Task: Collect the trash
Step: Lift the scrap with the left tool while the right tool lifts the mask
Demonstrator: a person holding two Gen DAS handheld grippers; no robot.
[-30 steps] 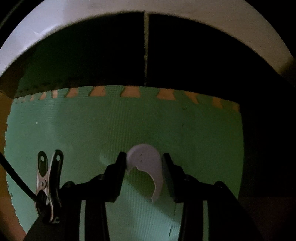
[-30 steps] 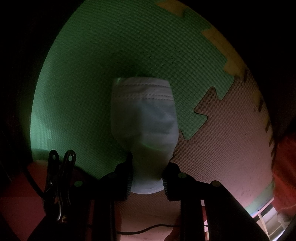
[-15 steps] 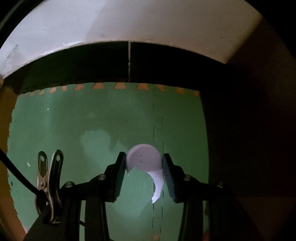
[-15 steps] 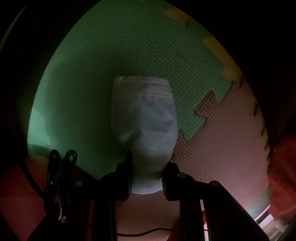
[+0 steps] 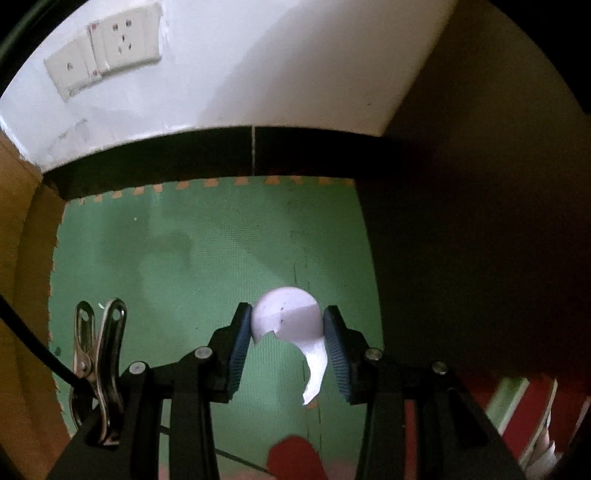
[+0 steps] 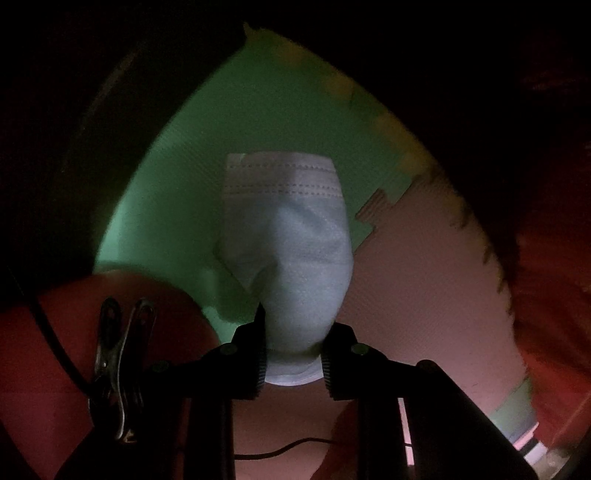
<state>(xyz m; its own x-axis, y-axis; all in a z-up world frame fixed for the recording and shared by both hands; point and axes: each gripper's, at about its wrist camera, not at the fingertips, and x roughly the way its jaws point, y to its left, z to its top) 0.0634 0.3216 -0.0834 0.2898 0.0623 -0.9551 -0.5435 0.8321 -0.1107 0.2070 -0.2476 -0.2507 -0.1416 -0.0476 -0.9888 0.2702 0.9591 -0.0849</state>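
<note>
My left gripper [image 5: 288, 343] is clamped on a broken white shell-like fragment [image 5: 286, 319], held in the air above the green foam floor mat [image 5: 184, 266]. My right gripper [image 6: 293, 350] pinches a pale blue face mask [image 6: 291, 254] hanging over green and pink mat tiles. Farther off, I see a white wall with a socket plate [image 5: 125, 35].

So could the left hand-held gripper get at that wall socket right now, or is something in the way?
Probably not as things stand. The left hand-held gripper is shut on a white eggshell piece, so its jaws are occupied. The path to the wall socket looks free, but how far off it is can't be judged.
</note>
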